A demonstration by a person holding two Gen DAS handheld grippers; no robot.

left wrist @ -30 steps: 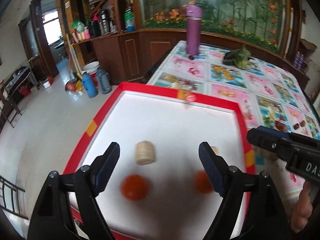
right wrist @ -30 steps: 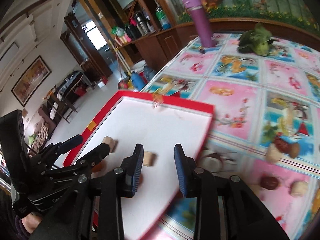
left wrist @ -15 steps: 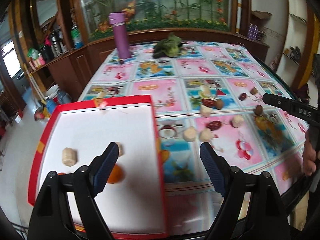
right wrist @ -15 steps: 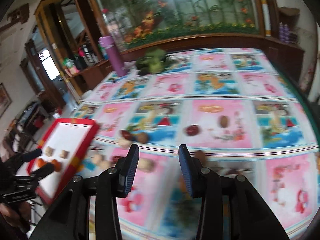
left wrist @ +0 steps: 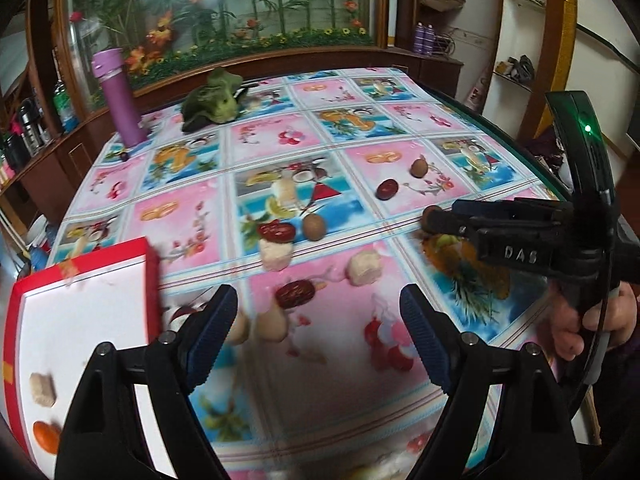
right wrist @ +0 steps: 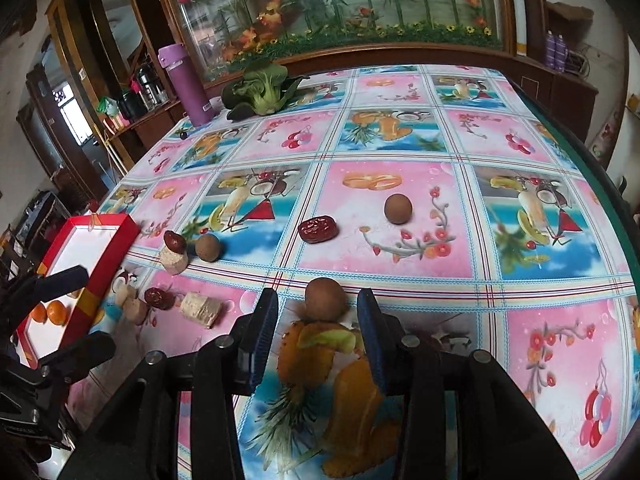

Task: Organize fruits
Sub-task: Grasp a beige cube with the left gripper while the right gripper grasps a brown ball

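Right tongs point(right wrist: 316, 322) reach level over the worktop point(right wrist: 440, 240), spread around a round brown fruit point(right wrist: 325, 301) at twelve o'clock; left tongs point(left wrist: 318, 334) gape empty.

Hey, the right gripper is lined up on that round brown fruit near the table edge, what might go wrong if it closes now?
1. The round brown fruit sits just past the fingertips of the open right gripper, not deep between them; closing now may pinch its near side and squirt it away.
2. It is a ball on a smooth tablecloth, so a nudge could roll it toward the red date.
3. The open left gripper hovers near the red tray; both heading there might collide.
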